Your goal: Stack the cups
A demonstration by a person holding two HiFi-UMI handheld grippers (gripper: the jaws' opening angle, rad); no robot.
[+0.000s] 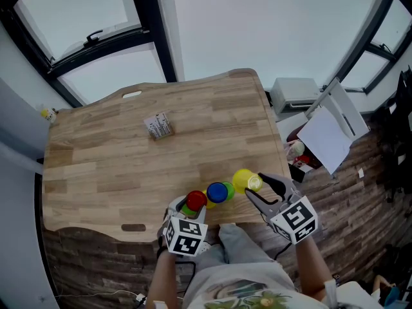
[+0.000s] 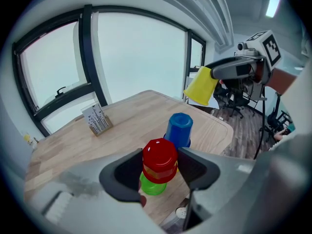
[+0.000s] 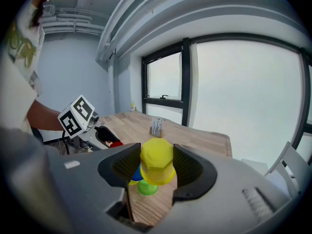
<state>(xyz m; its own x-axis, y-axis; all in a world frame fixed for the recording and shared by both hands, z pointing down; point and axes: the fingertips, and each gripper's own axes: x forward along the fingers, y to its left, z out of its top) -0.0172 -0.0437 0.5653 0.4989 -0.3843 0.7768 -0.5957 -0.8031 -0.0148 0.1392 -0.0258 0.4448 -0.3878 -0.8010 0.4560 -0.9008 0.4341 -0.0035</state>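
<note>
My left claw (image 2: 160,165) is clamped on the red cup (image 2: 159,157). The cup sits closed end up between the two pads, and both press against its sides. Directly under it, just below my left jaw tips, a green cup (image 2: 152,185) shows, but I cannot tell whether the red one touches it. Just beyond those tips and a little to the right stands the blue cup (image 2: 179,129), also closed end up. My right claw (image 3: 157,168) grips the yellow cup (image 3: 157,160) the same way, with the closed end toward me and a pad tight on either side. It holds that cup tilted and up off the wooden table (image 1: 96,166), above and to the right of the blue cup as seen from my left claw. Beneath my right jaws the blue cup peeks out at the lower left. Far ahead of both claws, well apart from the cups, a small card stand (image 1: 158,125) sits on the tabletop.
</note>
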